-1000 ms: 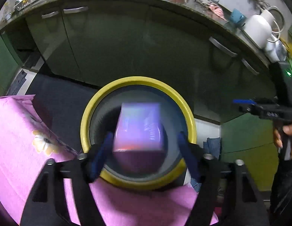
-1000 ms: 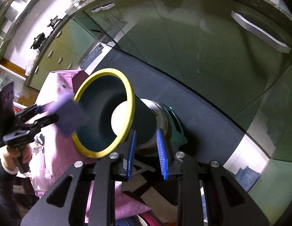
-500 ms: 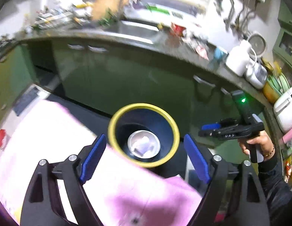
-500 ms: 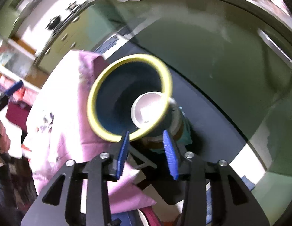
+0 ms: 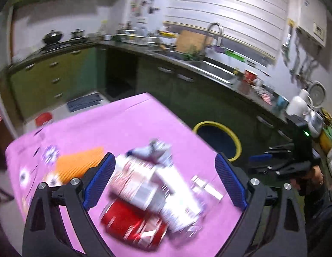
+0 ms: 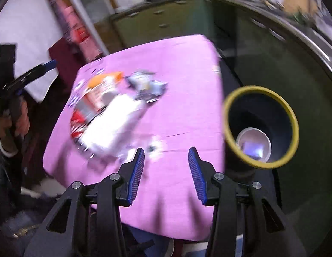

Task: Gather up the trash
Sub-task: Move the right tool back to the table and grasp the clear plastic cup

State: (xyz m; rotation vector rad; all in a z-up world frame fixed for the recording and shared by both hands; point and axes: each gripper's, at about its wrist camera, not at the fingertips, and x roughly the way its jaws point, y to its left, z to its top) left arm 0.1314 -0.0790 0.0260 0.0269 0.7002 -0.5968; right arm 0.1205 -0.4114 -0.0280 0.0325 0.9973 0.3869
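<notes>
A blurred heap of trash lies on the pink tablecloth (image 5: 127, 128): a red can (image 5: 131, 224), a white and pink carton (image 5: 133, 184), a white bottle (image 5: 178, 194), crumpled wrap (image 5: 155, 150) and an orange sheet (image 5: 78, 165). My left gripper (image 5: 163, 180) hovers over the heap, jaws opening wide, with nothing pressed between the pads. My right gripper (image 6: 166, 171) hangs over bare cloth near the table edge, jaws opening and empty. The heap (image 6: 110, 120) is ahead to its left. The yellow-rimmed bin (image 6: 292, 115) holds a purple box (image 6: 253, 147).
The bin (image 5: 236, 137) stands on the floor beside the table's far right corner. Green kitchen cabinets and a counter with a sink (image 5: 210, 68) run behind. A red object (image 5: 43, 117) sits on the floor at the left. Each view shows the other gripper held by a hand.
The purple box left my left gripper and dropped into the bin. Both grippers swung away from the bin to over the table, and both jaws widened.
</notes>
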